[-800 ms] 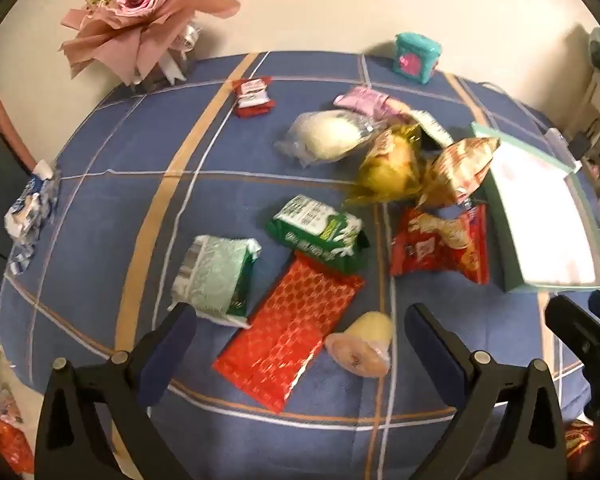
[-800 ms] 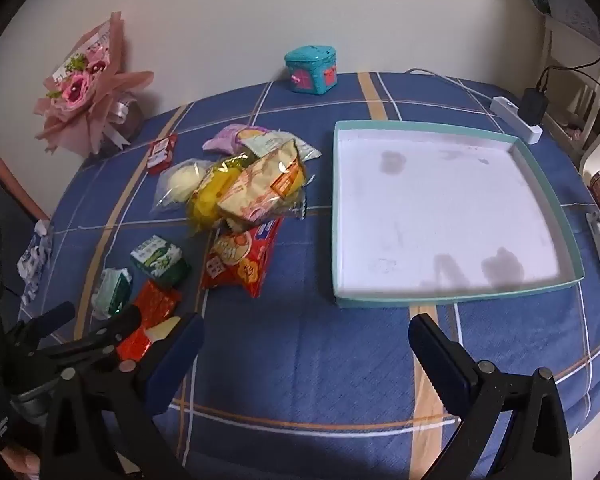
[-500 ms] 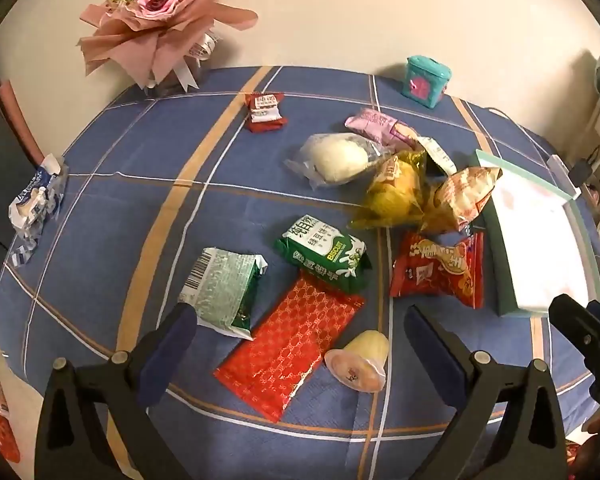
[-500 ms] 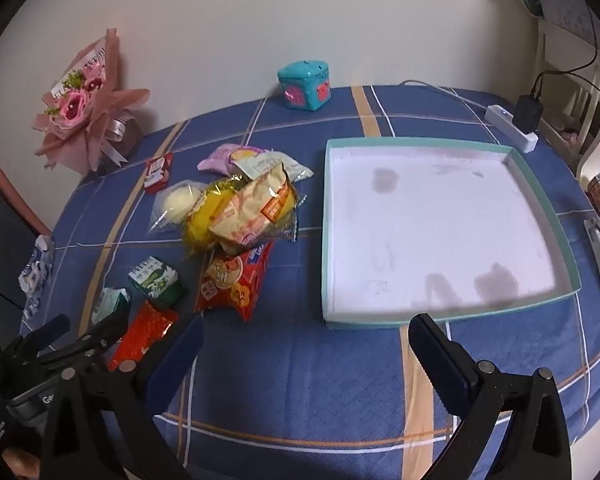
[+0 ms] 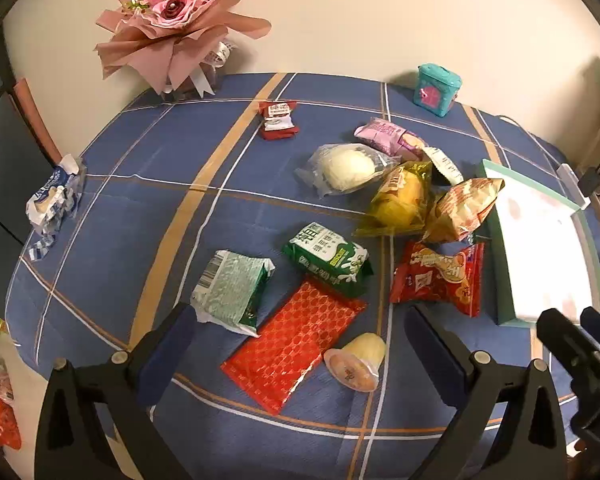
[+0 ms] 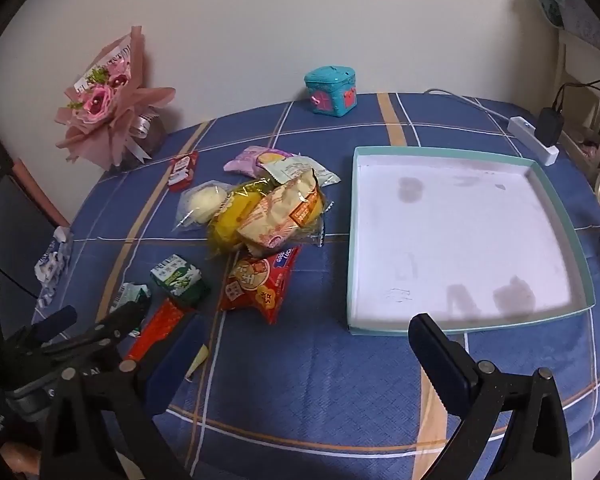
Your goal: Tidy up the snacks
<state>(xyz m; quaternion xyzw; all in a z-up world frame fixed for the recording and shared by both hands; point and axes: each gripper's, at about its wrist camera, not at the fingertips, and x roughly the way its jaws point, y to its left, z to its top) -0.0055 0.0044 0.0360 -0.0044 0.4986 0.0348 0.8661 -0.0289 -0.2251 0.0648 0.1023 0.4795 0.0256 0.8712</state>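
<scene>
Several snack packs lie on the blue checked tablecloth (image 5: 148, 184). A flat red pack (image 5: 294, 340), a jelly cup (image 5: 356, 362), a pale green pack (image 5: 232, 288) and a dark green pack (image 5: 328, 258) lie just ahead of my open, empty left gripper (image 5: 296, 344). A red bag (image 5: 440, 276), a yellow bag (image 5: 400, 200) and a gold bag (image 5: 464, 208) lie nearer the teal tray (image 6: 452, 232), whose white inside holds nothing. My right gripper (image 6: 304, 344) is open and empty, above the cloth before the tray's near left corner.
A pink bouquet (image 5: 172, 28) stands at the back left. A teal box (image 6: 332, 90) stands at the back. A blue-white wrapper (image 5: 54, 200) lies at the table's left edge. A power strip with a plug (image 6: 536, 136) sits at the far right.
Both grippers have pulled back and risen a little, so the snacks and tray look farther away. Nothing on the table has moved.
</scene>
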